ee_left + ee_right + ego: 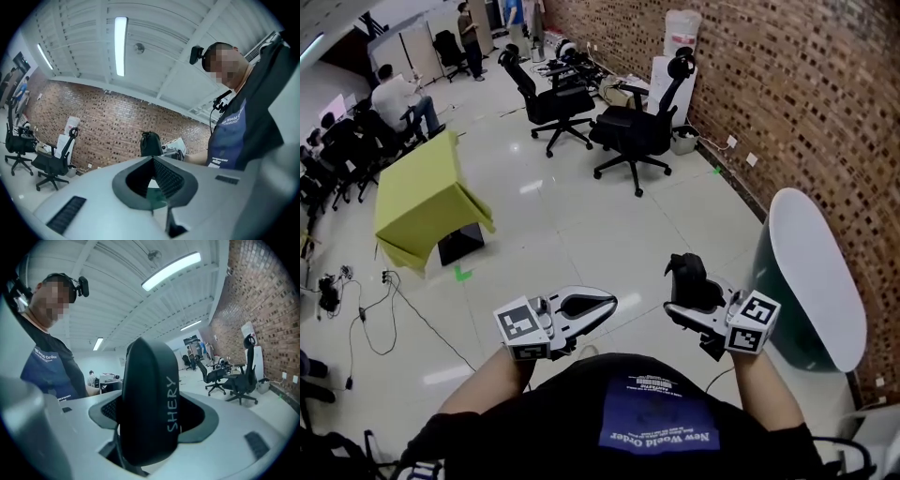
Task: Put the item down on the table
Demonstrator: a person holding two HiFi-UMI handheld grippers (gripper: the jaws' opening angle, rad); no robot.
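Note:
A black rounded case (686, 275) with "SHERY" printed on it (147, 418) stands upright between the jaws of my right gripper (679, 302), which is shut on it (151, 401). It is carried in the air above the floor, just left of a white round table (820, 272) on a green base. My left gripper (605, 302) is held at the same height to the left, its tips together and nothing in it (152, 159). In the left gripper view the case (150, 143) shows beyond the jaws.
A brick wall (806, 84) runs along the right. Black office chairs (633, 131) stand ahead on the pale floor. A table under a yellow-green cloth (422, 197) is at the left, with cables (356, 300) on the floor near it. People sit and stand far back.

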